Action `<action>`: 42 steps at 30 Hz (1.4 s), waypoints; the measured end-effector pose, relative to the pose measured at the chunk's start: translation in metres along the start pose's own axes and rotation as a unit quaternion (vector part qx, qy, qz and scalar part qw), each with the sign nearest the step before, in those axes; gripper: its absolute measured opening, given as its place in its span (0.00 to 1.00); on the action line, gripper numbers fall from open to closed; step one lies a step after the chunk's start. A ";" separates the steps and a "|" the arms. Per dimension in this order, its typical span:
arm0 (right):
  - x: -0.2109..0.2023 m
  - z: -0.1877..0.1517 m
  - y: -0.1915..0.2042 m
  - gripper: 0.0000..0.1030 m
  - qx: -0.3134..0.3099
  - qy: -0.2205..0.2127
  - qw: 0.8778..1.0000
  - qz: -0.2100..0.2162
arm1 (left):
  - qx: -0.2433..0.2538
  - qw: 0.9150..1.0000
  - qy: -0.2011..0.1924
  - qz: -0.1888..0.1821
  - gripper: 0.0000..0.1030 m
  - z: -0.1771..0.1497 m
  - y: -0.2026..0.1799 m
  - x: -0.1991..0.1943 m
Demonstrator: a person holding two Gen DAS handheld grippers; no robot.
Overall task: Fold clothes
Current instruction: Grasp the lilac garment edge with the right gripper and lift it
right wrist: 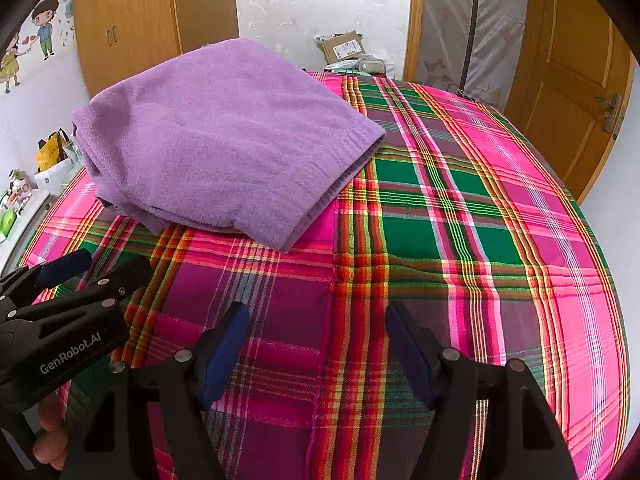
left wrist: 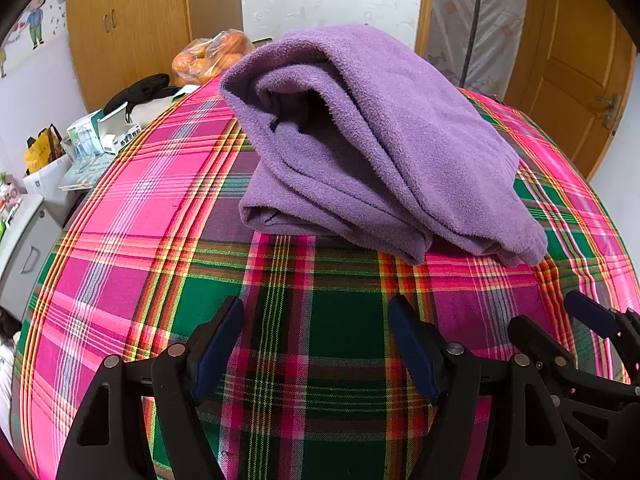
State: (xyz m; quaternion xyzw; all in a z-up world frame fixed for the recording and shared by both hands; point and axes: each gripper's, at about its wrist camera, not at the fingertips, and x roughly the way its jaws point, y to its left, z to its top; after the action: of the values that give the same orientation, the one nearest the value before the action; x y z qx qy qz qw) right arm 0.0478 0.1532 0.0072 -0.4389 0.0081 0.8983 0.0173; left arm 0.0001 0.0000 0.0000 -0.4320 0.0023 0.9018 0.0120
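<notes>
a bedroom in a home. a bed (right wrist: 460, 208) covered in a bright pink, green and purple plaid sheet fills most of both views. wooden wardrobe doors (left wrist: 132, 28) with small handles stand against the far wall, and a panelled wooden door (right wrist: 576, 72) with a metal lever handle is at the right. cartoon wall stickers (right wrist: 42, 24) of children decorate the white wall at the left. beside the bed sits household clutter: a plastic bag of oranges (left wrist: 212, 58), small boxes (left wrist: 104, 132), a yellow paper bag (left wrist: 42, 150) and a cardboard parcel (right wrist: 342, 48)
</notes>
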 end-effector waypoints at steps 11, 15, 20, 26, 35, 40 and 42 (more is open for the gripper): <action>0.000 0.000 0.000 0.69 -0.001 0.000 1.000 0.000 | 0.001 1.000 0.000 0.001 0.74 -0.001 0.001 -0.001; 0.001 0.002 0.000 0.70 -0.001 0.001 1.000 0.000 | 0.001 1.000 0.000 0.001 0.74 -0.001 0.002 -0.001; 0.003 0.004 0.000 0.71 -0.002 0.001 1.000 0.004 | 0.001 1.000 0.000 0.000 0.74 -0.002 0.002 0.000; 0.000 0.008 0.000 0.52 -0.012 -0.013 0.999 0.035 | 0.020 0.999 0.009 -0.028 0.74 -0.002 0.003 0.000; -0.003 0.031 0.012 0.52 -0.057 -0.070 0.996 0.029 | 0.016 0.998 -0.012 -0.054 0.73 0.015 0.021 -0.023; 0.010 0.033 0.025 0.52 -0.088 -0.034 0.995 0.031 | 0.035 0.996 -0.076 -0.042 0.73 0.033 0.022 -0.056; 0.007 0.035 0.020 0.48 -0.078 -0.044 0.996 0.028 | 0.049 0.993 -0.102 -0.034 0.73 0.043 0.022 -0.065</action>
State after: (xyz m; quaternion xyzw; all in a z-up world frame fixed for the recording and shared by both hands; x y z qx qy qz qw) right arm 0.0145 0.1344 0.0232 -0.3990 -0.0502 0.9146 -0.0420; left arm 0.0071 -0.0231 0.0773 -0.3367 0.0306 0.9389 0.0641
